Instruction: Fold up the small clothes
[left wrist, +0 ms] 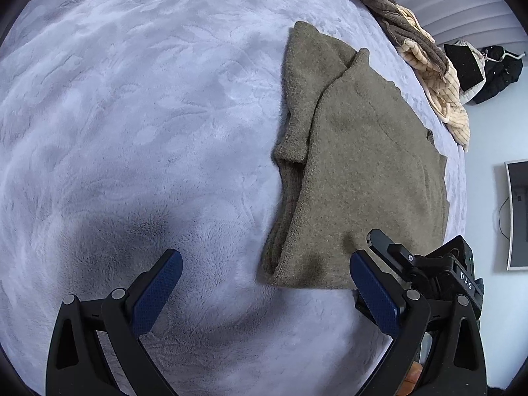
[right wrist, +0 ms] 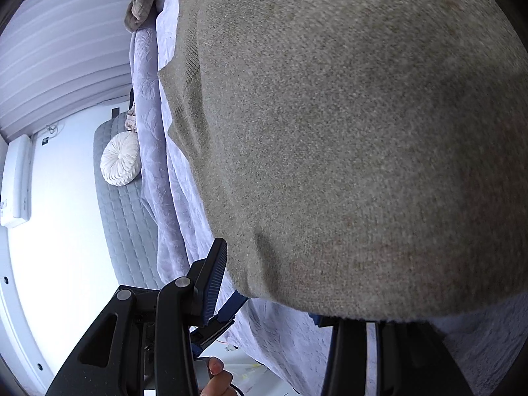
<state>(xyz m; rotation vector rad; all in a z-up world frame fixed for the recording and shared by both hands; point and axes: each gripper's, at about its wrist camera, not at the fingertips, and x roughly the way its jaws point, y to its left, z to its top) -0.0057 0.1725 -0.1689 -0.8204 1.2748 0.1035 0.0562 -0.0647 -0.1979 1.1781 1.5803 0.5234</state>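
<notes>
Lying on a pale lilac plush blanket [left wrist: 138,125], the olive-brown knit sweater [left wrist: 363,151] sits on the right side of the left wrist view, partly folded: one flap lies diagonally over the body, and a cuffed sleeve [left wrist: 290,151] pokes out along its left edge. Left gripper [left wrist: 264,283] is wide open, nothing between its blue pads [left wrist: 158,293]; it hangs over bare blanket beside the sweater's near-left corner, and its shadow falls on the plush to the left. Right gripper [left wrist: 422,264] shows in the same view at the sweater's near-right corner, black body with "DAS" lettering, one finger reaching onto the fabric. From the right wrist view the sweater [right wrist: 346,132] fills most of the picture, very close to the lens and blurred, its hem draped over the right-hand finger so that finger's tip is hidden. Left-hand finger [right wrist: 214,274] stands clear beside the fabric edge, ridged blue pad visible, with a gap between it and the covered side, so the right gripper [right wrist: 274,283] reads as open with the hem lying between or over its fingers; whether it touches the cloth on both sides is not clear. Far edge of the bed carries a heap of brown and cream clothes [left wrist: 425,62]. A round white cushion [right wrist: 120,158] rests on a grey quilted pad [right wrist: 125,217] beside the bed. A fingertip [right wrist: 216,368] shows at the bottom edge.
</notes>
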